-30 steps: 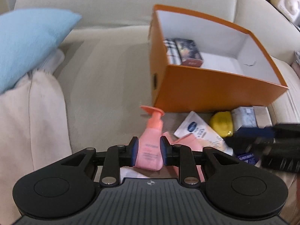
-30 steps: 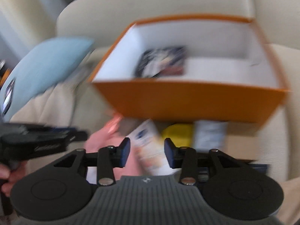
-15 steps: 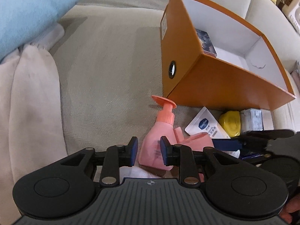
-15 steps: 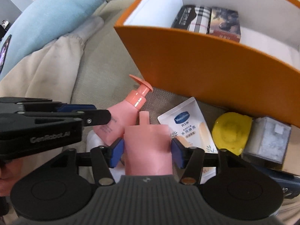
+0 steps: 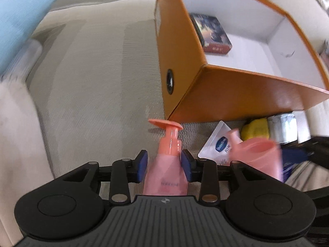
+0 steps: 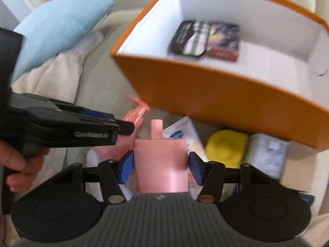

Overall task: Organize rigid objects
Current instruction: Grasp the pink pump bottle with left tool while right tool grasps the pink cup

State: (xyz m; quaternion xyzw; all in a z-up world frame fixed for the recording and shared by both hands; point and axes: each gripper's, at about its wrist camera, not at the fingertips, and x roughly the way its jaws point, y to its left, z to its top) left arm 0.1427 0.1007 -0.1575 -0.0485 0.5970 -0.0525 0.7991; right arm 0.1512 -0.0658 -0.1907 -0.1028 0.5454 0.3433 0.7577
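On the beige sofa seat lies a pink pump bottle (image 5: 166,170); its pump head (image 6: 137,109) points at the orange box (image 5: 236,94). My left gripper (image 5: 164,164) straddles this bottle's shoulder. Its jaws are opening and the blue pads sit right at the bottle's sides without a clear squeeze. My right gripper (image 6: 160,164) is shut on a pink round bottle with a nozzle (image 6: 161,164). In the left wrist view that bottle (image 5: 255,154) shows blurred, just right of the pump bottle. The orange box (image 6: 205,94) holds a plaid tin (image 6: 189,39) and a picture tin (image 6: 224,39).
In front of the box lie a white Vaseline tube (image 5: 218,144), a yellow object (image 6: 226,146) and a silver-grey carton (image 6: 267,154). A light blue cushion (image 6: 57,28) and a beige blanket (image 6: 49,78) lie at the left. A person's hand (image 6: 18,170) holds the left gripper.
The left jaws have widened and come down around the pump bottle. The right gripper closed in on the pink round bottle, which now moves with it. Both views have shifted toward the box.
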